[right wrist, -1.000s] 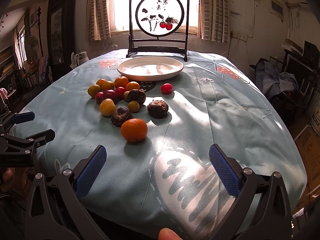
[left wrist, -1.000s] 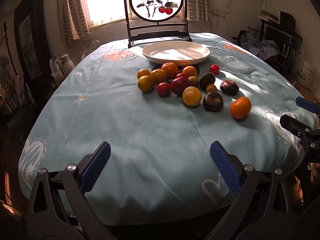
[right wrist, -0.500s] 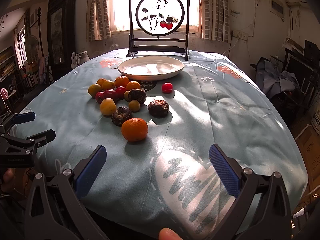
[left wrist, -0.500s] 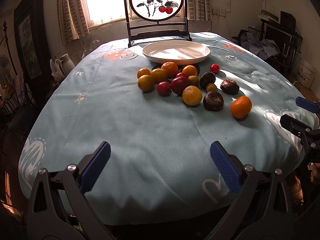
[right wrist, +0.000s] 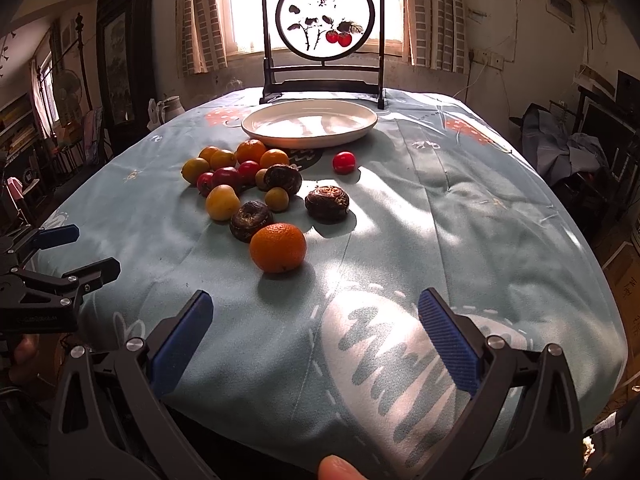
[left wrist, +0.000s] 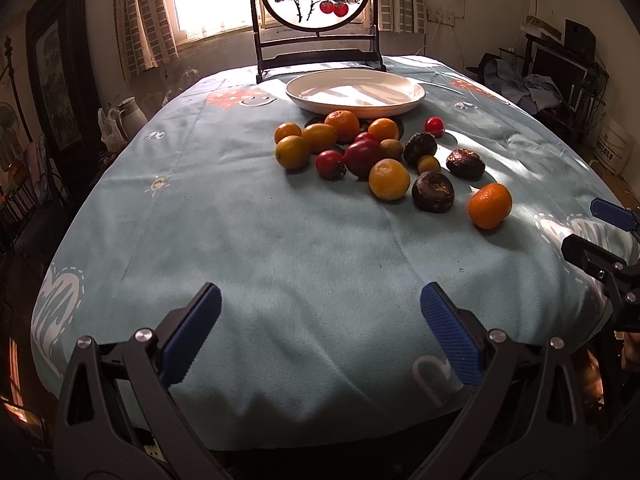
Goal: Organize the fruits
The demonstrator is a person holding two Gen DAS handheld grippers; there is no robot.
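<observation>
Several fruits lie in a loose cluster on the light blue tablecloth (left wrist: 280, 260): oranges, yellow and red ones, and dark wrinkled ones. The nearest orange (right wrist: 277, 247) (left wrist: 490, 205) sits apart at the cluster's front. An empty white plate (right wrist: 310, 123) (left wrist: 355, 93) stands behind the fruit. My left gripper (left wrist: 320, 320) hovers open over the table's near edge, well short of the fruit. My right gripper (right wrist: 314, 322) is open too, just in front of the nearest orange. Each gripper shows at the edge of the other's view.
A dark wooden stand with a round painted screen (right wrist: 323, 20) rises behind the plate. A lone small red fruit (right wrist: 344, 162) lies right of the cluster. Furniture and clutter surround the table. A fingertip (right wrist: 338, 468) shows at the bottom.
Both grippers have moved slightly forward over the table toward the fruit, the right one closer to the nearest orange. Both stay open and nothing on the table has moved.
</observation>
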